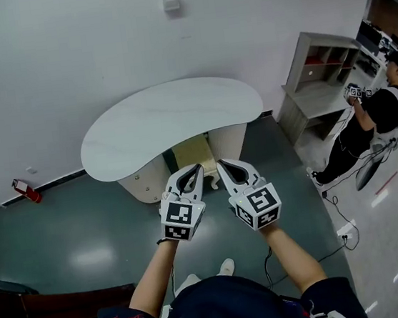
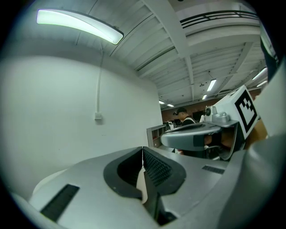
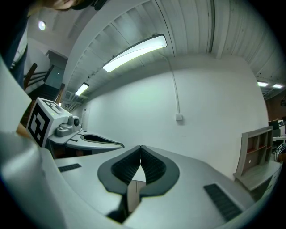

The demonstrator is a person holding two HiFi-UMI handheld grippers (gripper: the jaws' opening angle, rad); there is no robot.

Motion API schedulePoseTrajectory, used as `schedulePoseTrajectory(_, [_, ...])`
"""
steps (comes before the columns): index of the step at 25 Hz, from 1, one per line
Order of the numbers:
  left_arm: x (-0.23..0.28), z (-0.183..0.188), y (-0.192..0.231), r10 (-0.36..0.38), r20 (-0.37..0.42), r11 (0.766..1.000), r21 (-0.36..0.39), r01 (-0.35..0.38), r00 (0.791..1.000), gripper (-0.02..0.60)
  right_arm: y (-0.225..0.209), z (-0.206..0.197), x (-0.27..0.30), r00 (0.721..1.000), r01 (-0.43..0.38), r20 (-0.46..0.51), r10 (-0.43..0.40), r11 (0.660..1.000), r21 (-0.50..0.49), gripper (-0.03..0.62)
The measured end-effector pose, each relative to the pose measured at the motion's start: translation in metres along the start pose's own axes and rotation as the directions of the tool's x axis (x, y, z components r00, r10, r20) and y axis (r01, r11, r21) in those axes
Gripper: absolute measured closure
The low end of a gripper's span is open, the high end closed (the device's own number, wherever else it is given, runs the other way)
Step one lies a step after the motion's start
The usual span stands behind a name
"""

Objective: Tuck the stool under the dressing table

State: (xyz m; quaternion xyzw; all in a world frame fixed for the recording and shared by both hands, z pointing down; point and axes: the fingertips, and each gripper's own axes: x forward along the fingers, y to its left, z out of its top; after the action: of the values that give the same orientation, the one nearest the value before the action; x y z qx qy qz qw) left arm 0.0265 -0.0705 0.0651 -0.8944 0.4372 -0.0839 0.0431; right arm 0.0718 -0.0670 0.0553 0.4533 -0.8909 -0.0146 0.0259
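The dressing table has a white kidney-shaped top and stands against the wall. The stool, with a pale yellow seat, sits between the table's cream pedestals, mostly beneath the top. My left gripper and right gripper hover side by side just in front of the stool, pointing at it, both shut with nothing between the jaws. In the left gripper view the left gripper has its tips meeting, and the right gripper shows the same in its own view. Whether either tip touches the stool is hidden.
A grey shelf unit stands to the right of the table. A person stands further right. A red extinguisher lies by the wall at left. Cables and a power strip lie on the floor at right. Dark furniture sits at lower left.
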Motion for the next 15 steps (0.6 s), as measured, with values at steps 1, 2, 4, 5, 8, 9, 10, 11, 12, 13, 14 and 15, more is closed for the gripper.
schedulePoseTrajectory(1, [-0.004,0.0,0.001,-0.002,0.0,1.0,0.01,0.002,1.0,0.565,0.005,0.002,0.001,1.0,0.0,0.0,0.0,1.0,-0.005,0.577])
schedulePoseTrajectory(2, [-0.008,0.0,0.002,-0.005,0.001,1.0,0.011,0.005,1.0,0.565,0.009,0.003,0.002,1.0,0.001,0.0,-0.001,1.0,-0.011,0.576])
schedulePoseTrajectory(4, [-0.018,0.0,0.005,-0.013,0.004,1.0,-0.007,0.013,1.0,0.565,0.019,0.005,0.003,1.0,0.003,-0.003,-0.003,1.0,-0.014,0.576])
schedulePoseTrajectory(5, [-0.023,0.0,0.007,-0.016,0.007,1.0,-0.012,0.016,1.0,0.565,0.024,0.006,0.004,1.0,0.004,-0.003,-0.004,1.0,-0.013,0.576])
schedulePoseTrajectory(8, [-0.041,0.002,0.015,-0.018,0.013,1.0,-0.006,0.018,1.0,0.565,0.04,0.01,0.004,1.0,0.014,0.006,-0.014,1.0,-0.016,0.577])
schedulePoseTrajectory(9, [-0.046,0.002,0.018,-0.018,0.016,1.0,-0.005,0.018,1.0,0.565,0.045,0.013,0.004,1.0,0.019,0.012,-0.019,1.0,-0.017,0.576])
schedulePoseTrajectory(10, [-0.052,0.004,0.021,-0.018,0.02,1.0,-0.005,0.018,1.0,0.565,0.05,0.016,0.005,1.0,0.024,0.018,-0.024,1.0,-0.016,0.577])
schedulePoseTrajectory(11, [-0.057,0.005,0.024,-0.017,0.026,1.0,-0.005,0.017,1.0,0.565,0.055,0.02,0.006,0.999,0.027,0.026,-0.026,1.0,-0.016,0.577])
schedulePoseTrajectory(12, [-0.062,0.008,0.027,-0.016,0.033,1.0,-0.006,0.016,0.999,0.565,0.06,0.023,0.006,0.999,0.028,0.033,-0.027,0.999,-0.018,0.577])
schedulePoseTrajectory(13, [-0.066,0.009,0.028,-0.015,0.04,1.0,-0.008,0.015,0.999,0.565,0.064,0.027,0.006,0.999,0.028,0.039,-0.027,0.999,-0.02,0.577])
schedulePoseTrajectory(14, [-0.071,0.011,0.029,-0.015,0.046,1.0,-0.01,0.016,0.999,0.565,0.069,0.029,0.006,0.999,0.028,0.045,-0.027,0.999,-0.022,0.577])
schedulePoseTrajectory(15, [-0.075,0.012,0.03,-0.018,0.051,1.0,-0.011,0.018,0.999,0.565,0.073,0.032,0.006,0.998,0.029,0.05,-0.028,0.999,-0.024,0.577])
